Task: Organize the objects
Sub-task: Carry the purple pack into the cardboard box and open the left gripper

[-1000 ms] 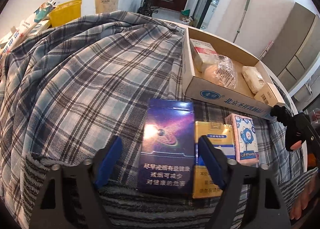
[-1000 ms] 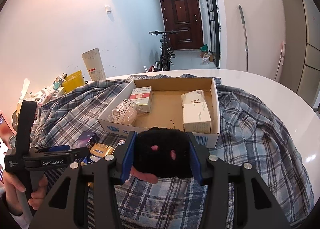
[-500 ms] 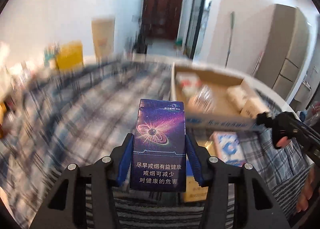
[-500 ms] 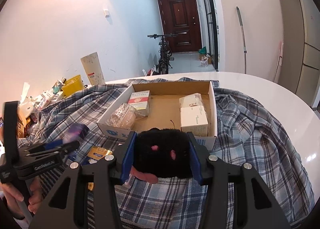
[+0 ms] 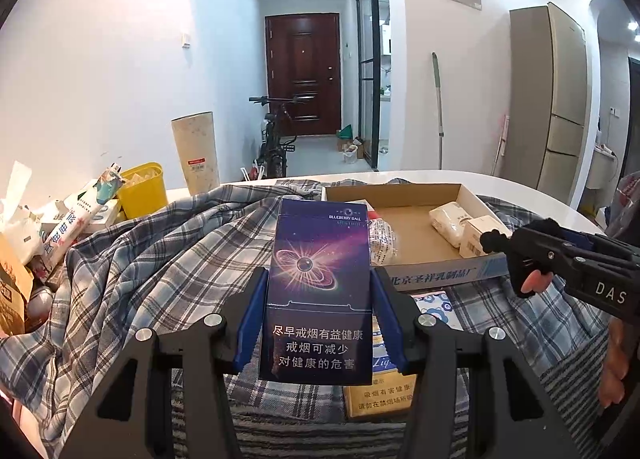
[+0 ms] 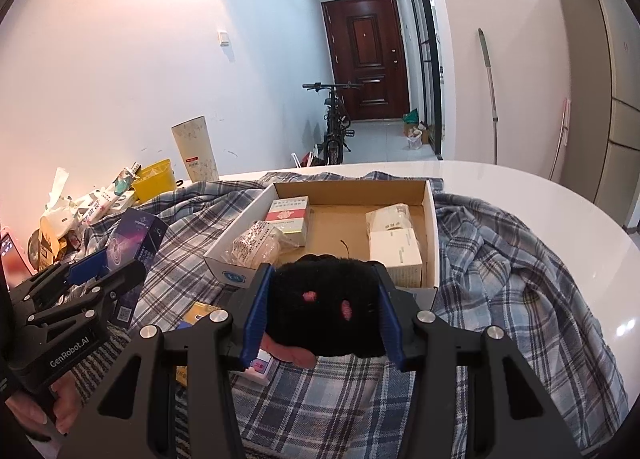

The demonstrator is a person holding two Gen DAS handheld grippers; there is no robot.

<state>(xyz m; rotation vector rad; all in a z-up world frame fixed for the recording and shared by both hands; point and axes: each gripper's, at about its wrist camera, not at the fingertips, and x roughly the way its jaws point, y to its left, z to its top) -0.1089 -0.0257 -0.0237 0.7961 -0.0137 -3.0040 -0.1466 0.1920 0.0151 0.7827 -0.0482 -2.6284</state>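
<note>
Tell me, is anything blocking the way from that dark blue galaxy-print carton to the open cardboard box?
Nothing visible blocks it. The dark blue galaxy-print carton, clamped in the left gripper, is lifted above the plaid cloth; only the open cardboard box's low front wall lies ahead.

Both grippers are made of black plastic. Blue pads are fitted inside the fingers of the left gripper (image 5: pixel 318 323) and the right gripper (image 6: pixel 320 315). Round silver screws are set on the arms. White letters are printed on the bodies.
</note>
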